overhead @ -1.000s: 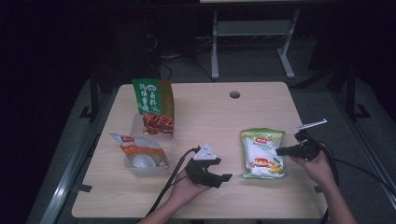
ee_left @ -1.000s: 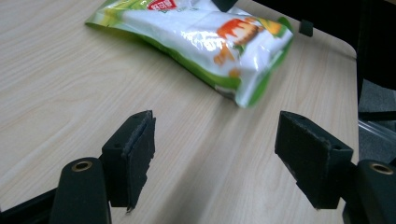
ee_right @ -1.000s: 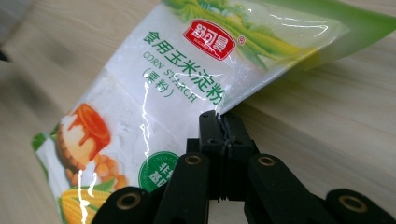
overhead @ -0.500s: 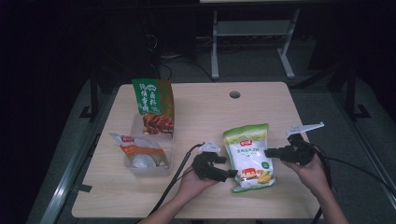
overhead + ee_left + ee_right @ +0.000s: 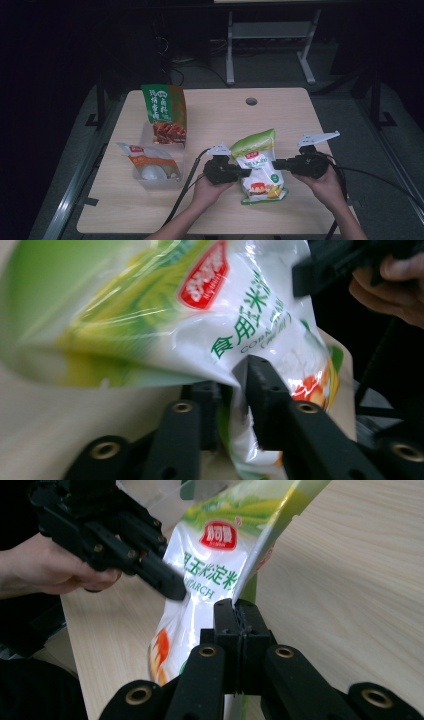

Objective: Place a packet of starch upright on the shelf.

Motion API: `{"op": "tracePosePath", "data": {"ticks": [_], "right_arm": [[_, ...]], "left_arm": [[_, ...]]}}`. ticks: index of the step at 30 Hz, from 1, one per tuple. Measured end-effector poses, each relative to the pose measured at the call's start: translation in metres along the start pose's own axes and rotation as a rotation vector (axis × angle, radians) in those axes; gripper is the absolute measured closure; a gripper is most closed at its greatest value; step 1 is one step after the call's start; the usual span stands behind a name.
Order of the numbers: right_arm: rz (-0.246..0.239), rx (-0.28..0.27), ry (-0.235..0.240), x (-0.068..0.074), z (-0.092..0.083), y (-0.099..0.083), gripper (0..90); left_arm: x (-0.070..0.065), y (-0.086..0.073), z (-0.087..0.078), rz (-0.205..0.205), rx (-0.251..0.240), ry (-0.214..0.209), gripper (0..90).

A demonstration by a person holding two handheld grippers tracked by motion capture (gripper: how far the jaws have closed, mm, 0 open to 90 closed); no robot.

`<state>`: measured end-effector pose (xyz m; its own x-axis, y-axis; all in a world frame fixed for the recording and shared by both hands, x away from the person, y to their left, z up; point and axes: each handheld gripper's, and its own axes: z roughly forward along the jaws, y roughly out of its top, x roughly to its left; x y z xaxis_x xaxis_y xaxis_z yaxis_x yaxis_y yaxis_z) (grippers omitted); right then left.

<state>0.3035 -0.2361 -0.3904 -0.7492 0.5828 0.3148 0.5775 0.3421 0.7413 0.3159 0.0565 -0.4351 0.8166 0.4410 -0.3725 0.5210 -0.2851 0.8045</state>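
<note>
A white and green corn starch bag [image 5: 257,165] is held tilted above the table's front, between my two grippers. My left gripper [image 5: 246,172] has just been closing its jaws on the bag's left edge. In the left gripper view the bag [image 5: 200,315] passes between the jaws of the left gripper [image 5: 232,390], which pinch it. My right gripper [image 5: 276,164] is shut on the bag's right edge. In the right gripper view the edge of the bag [image 5: 215,565] is clamped in the right gripper [image 5: 239,620].
At the table's left a green and brown pouch [image 5: 162,112] stands in a clear container. In front of it another clear box [image 5: 157,175] holds an orange and white packet [image 5: 150,157]. The wooden table [image 5: 225,115] has a cable hole [image 5: 251,101] at the back.
The bag lay flat at the right, gripped by the right gripper, which lifted it up and leftward. The left gripper moved right to the bag and shut on its left edge.
</note>
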Motion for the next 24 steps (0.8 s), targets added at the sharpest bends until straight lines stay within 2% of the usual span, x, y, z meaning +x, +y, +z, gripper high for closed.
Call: {"op": "tracePosePath", "data": {"ticks": [3,7,11,14,16,19,21,22,23,24], "right_arm": [[-0.009,-0.007,0.008,0.002,0.004,0.001,89.0],[-0.022,-0.002,0.020,0.002,0.014,0.001,87.8],[0.001,0.021,0.043,-0.005,0.025,-0.001,83.6],[0.011,0.024,0.073,-0.010,0.032,-0.001,74.7],[0.001,0.040,0.106,-0.012,0.040,0.003,64.8],[-0.013,0.039,0.119,-0.010,0.044,0.006,62.4],[-0.012,0.046,0.115,-0.009,0.046,0.009,66.5],[-0.020,0.053,0.103,-0.008,0.046,0.010,71.2],[-0.032,0.057,0.095,-0.006,0.045,0.011,83.3],[-0.032,0.057,0.095,-0.006,0.045,0.011,83.3]], "left_arm": [[-0.001,0.004,-0.009,0.043,-0.021,0.062,82.6],[-0.005,0.004,-0.015,0.109,-0.008,0.119,83.5],[-0.007,0.003,-0.017,0.146,-0.005,0.133,84.4],[-0.011,0.003,-0.017,0.186,0.004,0.141,84.7],[-0.013,0.003,-0.017,0.194,0.006,0.143,84.7],[-0.013,0.003,-0.018,0.201,0.010,0.148,84.7],[-0.013,0.001,-0.019,0.192,0.004,0.148,84.3],[-0.012,0.000,-0.020,0.190,-0.001,0.147,83.7],[-0.013,-0.002,-0.022,0.181,-0.007,0.143,79.3],[-0.013,-0.002,-0.023,0.183,-0.013,0.144,79.3]]}}
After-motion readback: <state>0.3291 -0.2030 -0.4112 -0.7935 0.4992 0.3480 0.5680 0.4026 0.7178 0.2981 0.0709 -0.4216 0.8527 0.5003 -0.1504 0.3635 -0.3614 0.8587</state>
